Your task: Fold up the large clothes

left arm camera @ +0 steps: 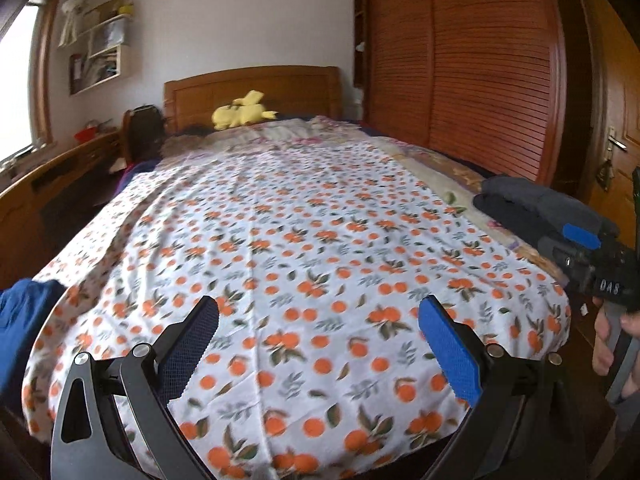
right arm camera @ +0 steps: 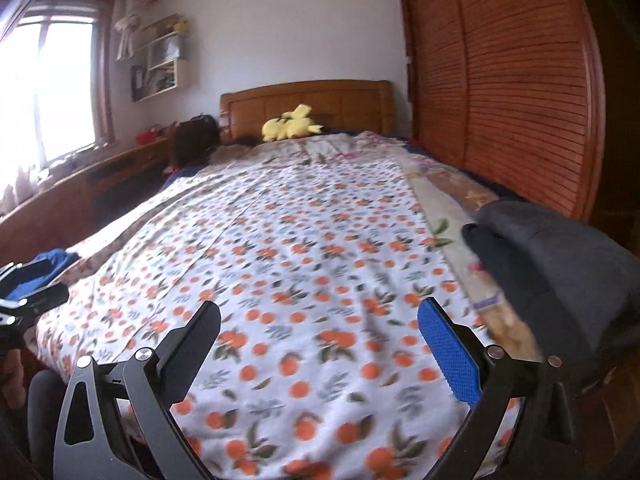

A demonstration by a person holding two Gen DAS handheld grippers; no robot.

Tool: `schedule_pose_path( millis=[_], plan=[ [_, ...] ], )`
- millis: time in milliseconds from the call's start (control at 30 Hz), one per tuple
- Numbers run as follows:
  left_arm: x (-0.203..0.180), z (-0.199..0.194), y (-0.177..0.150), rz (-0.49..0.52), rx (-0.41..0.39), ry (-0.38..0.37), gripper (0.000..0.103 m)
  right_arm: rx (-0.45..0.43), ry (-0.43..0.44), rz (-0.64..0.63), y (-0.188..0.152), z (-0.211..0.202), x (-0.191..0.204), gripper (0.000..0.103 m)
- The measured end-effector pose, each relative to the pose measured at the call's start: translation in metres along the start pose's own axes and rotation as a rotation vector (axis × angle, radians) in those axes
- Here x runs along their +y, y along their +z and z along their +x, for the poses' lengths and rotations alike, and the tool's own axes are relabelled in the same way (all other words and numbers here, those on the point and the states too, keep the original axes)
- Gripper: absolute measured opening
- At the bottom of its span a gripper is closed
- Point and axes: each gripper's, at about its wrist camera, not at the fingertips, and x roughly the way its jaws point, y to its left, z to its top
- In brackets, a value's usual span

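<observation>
A dark grey garment (left arm camera: 532, 204) lies bunched at the right edge of the bed; in the right wrist view it (right arm camera: 560, 264) sits just right of my right gripper. A blue garment (left arm camera: 24, 312) lies at the bed's left edge, also seen in the right wrist view (right arm camera: 44, 264). My left gripper (left arm camera: 318, 320) is open and empty above the foot of the bed. My right gripper (right arm camera: 318, 322) is open and empty over the orange-print sheet (right arm camera: 304, 272). The right gripper also shows in the left wrist view (left arm camera: 592, 256), beside the grey garment.
The bed is covered by the white orange-print sheet (left arm camera: 288, 240). A yellow plush toy (left arm camera: 242, 112) lies by the wooden headboard (left arm camera: 252, 88). A louvred wooden wardrobe (left arm camera: 472, 64) runs along the right. A wooden desk (left arm camera: 52, 184) and window are at the left.
</observation>
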Motion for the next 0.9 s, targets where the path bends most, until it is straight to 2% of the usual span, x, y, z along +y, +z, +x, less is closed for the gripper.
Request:
schedule_pose_path(
  millis=[233,467,900],
  plan=[
    [0.024,-0.028,-0.008,-0.028,-0.037,0.081,0.1,-0.001,0.089,-0.018,-0.011,-0.006,0.056,0.095],
    [0.034,-0.068,-0.006,-0.052,-0.081,0.113,0.1,-0.057,0.122,-0.034,-0.001,-0.029,0.095,0.095],
    [0.042,-0.123,0.007,-0.08,-0.166,0.124,0.1,-0.166,0.092,-0.045,0.021,-0.074,0.108,0.095]
  ],
)
